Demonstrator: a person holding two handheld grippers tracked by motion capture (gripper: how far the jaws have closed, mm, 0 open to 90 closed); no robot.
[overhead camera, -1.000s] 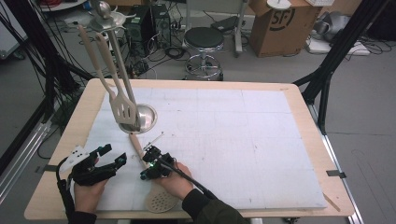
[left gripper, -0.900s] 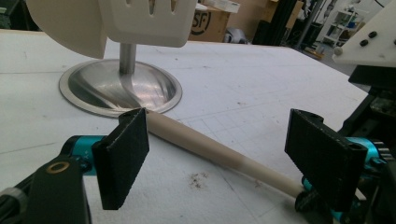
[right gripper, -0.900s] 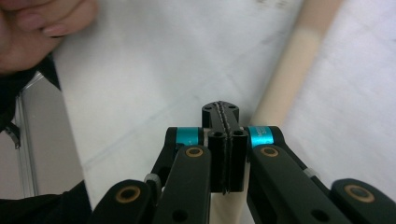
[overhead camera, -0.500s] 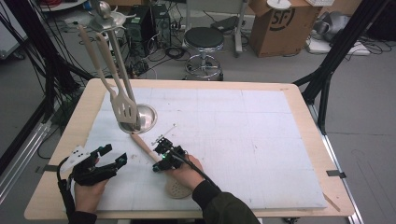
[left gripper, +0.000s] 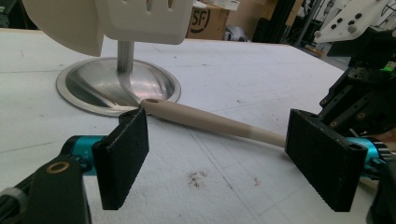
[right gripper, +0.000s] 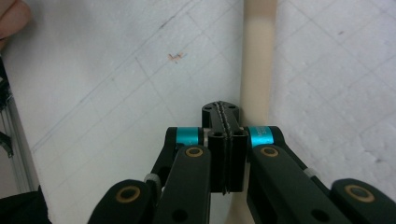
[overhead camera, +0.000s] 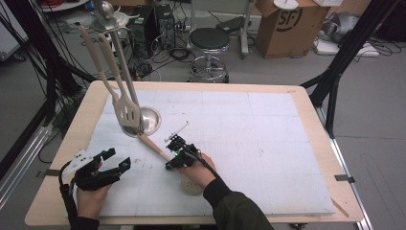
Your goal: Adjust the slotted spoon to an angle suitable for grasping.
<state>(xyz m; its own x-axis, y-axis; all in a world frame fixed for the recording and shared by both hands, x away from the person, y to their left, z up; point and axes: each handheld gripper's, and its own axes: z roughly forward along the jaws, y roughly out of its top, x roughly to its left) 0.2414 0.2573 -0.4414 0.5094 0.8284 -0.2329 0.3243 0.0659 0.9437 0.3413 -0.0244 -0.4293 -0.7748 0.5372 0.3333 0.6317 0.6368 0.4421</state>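
The right claw (overhead camera: 173, 154), pressed together, has slid along the spoon (overhead camera: 152, 145), hiding its middle; left claw (overhead camera: 116, 160) apart.

The worktop (overhead camera: 268, 143) is white with a faint pencilled grid and a pale wood edge. The spoon (overhead camera: 155, 147) lying on it is cream, as are the slotted turner (overhead camera: 125, 111) and the other utensil hanging above the shiny silver stand base (overhead camera: 151, 120). Both grippers, left (overhead camera: 115, 160) and right (overhead camera: 178, 152), are black with turquoise collars and brass-coloured pins.
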